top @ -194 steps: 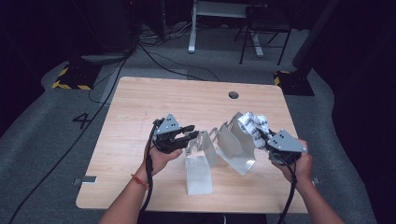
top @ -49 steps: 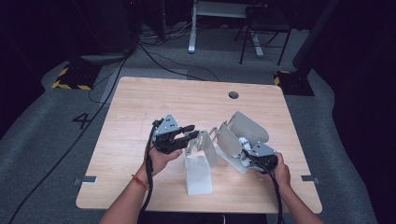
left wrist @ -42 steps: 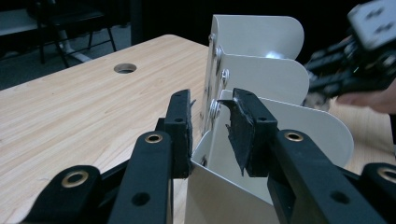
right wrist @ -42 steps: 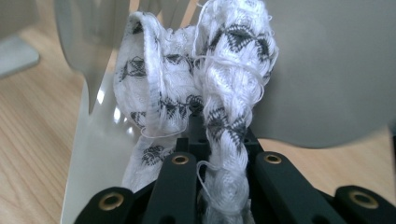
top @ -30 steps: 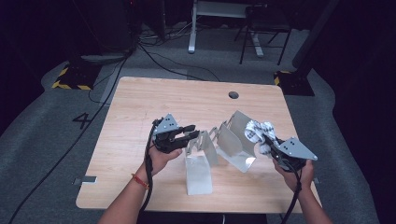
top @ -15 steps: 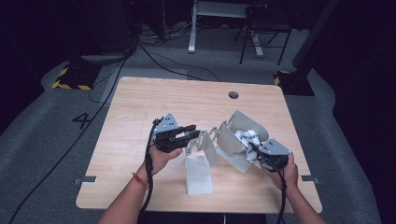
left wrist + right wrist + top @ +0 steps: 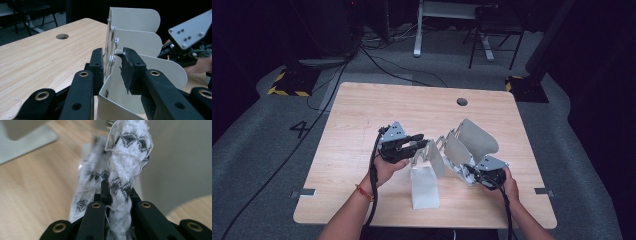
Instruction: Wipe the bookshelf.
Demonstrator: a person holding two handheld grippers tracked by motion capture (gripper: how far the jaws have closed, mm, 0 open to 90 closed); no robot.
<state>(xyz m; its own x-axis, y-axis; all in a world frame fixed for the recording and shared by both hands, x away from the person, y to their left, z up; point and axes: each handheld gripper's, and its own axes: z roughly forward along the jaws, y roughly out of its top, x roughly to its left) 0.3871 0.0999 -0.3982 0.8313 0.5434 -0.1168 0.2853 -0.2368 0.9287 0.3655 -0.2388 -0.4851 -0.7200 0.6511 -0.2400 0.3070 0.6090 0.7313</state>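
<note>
The thing in hand is a white twisted cloth with a black woven pattern (image 7: 125,170), pinched fast in the closed jaws of the right gripper (image 7: 117,195). Its long axis runs straight out from those jaws, towards the pale grey sheet-metal rack of upright rounded dividers (image 7: 472,142) on the light wooden surface (image 7: 362,115).

In the right gripper view a grey divider wall fills the space just right of the cloth, and a flat grey foot of the rack lies off to the upper left. So the cloth seems to point into a slot between dividers, very near the rack.

The left gripper (image 7: 112,67) is at the rack's other end, its jaws set on either side of a bolted divider edge; whether the pads actually press it I cannot tell. In the high view the right gripper (image 7: 472,172) is low against the rack's near side, so the right hand (image 7: 507,185) is the one placed to push the cloth in.
</note>
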